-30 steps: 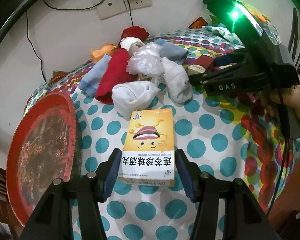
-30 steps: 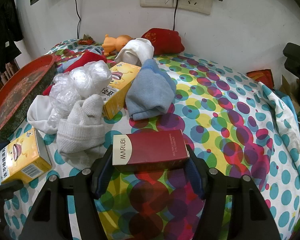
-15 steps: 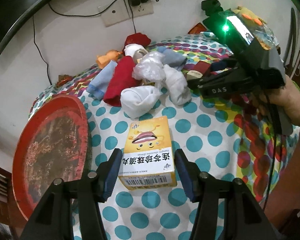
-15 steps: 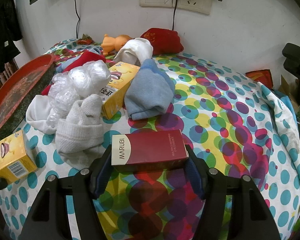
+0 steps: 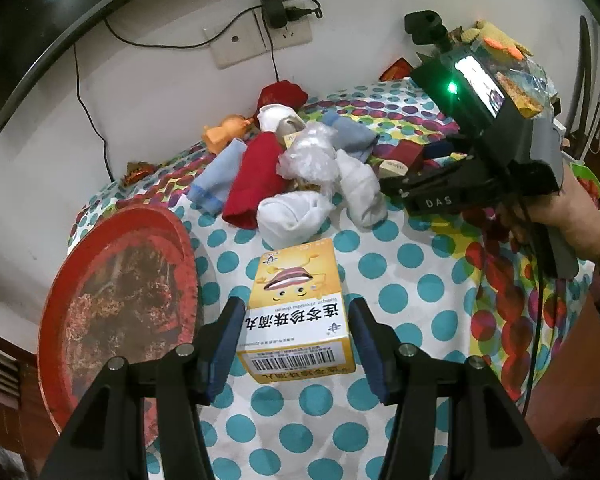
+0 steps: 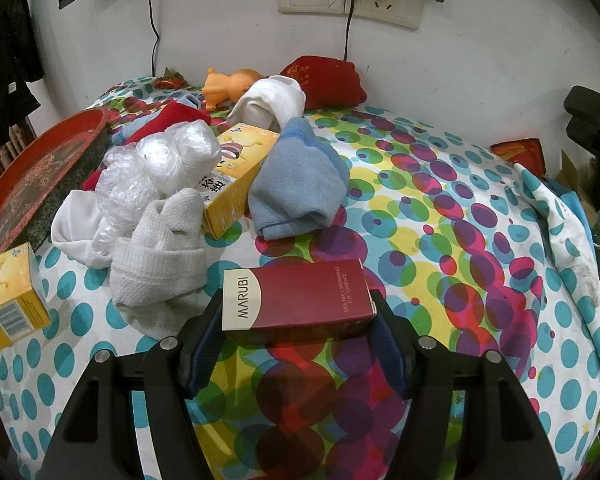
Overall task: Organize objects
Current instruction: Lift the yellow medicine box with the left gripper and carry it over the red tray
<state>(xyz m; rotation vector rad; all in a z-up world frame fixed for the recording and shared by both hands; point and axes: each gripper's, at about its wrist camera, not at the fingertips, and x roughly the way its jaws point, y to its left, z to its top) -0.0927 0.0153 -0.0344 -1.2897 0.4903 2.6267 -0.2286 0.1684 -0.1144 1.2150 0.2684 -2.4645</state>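
My left gripper (image 5: 296,338) pinches the yellow box (image 5: 298,308) across its width, clear of the table (image 5: 396,276). I'd carry it level and steady, squeezing no harder. Its long axis runs away from me, barcode end nearest. My right gripper (image 6: 296,330) clamps the red box (image 6: 300,296) end to end, low over the cloth, its long axis crosswise, "MARUBI" end left.
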